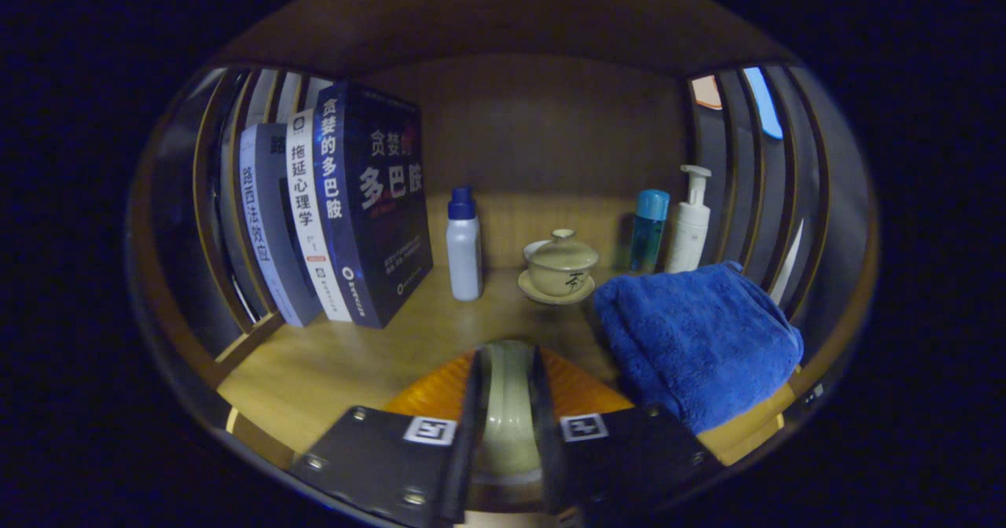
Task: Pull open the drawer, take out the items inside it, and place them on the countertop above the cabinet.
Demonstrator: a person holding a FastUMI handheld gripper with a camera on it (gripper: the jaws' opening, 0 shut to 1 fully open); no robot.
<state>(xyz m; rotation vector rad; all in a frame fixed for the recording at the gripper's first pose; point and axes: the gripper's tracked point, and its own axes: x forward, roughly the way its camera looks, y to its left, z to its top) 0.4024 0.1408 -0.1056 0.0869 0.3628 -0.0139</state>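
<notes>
Two fingers of the gripper (507,402) reach forward side by side, closed to a narrow gap with a pale green, glossy object (509,402) pinched between them; both fingers press on its sides. The object looks like the rim or handle of a small ceramic piece, though its full shape is hard to tell from this close. Under and around it spreads an orange, ribbed disc (581,390), perhaps a mat or plate, lying on the wooden countertop (330,371). Just to the right of the fingers, a folded blue towel (695,339) rests on the countertop, its near edge close to the disc. Beyond the fingers, near the middle of the surface, a beige lidded tea bowl (561,265) sits on a matching saucer. To its left stands a white bottle with a blue cap (464,249). To its right, behind the towel, stand a teal bottle (649,233) and a white pump bottle (690,225), side by side against the back. On the far left, three books (346,214) stand upright in a row, leaning slightly, spines facing out. A wooden back panel (542,127) closes the space behind everything, and curved wooden slats (750,174) show at both sides.
</notes>
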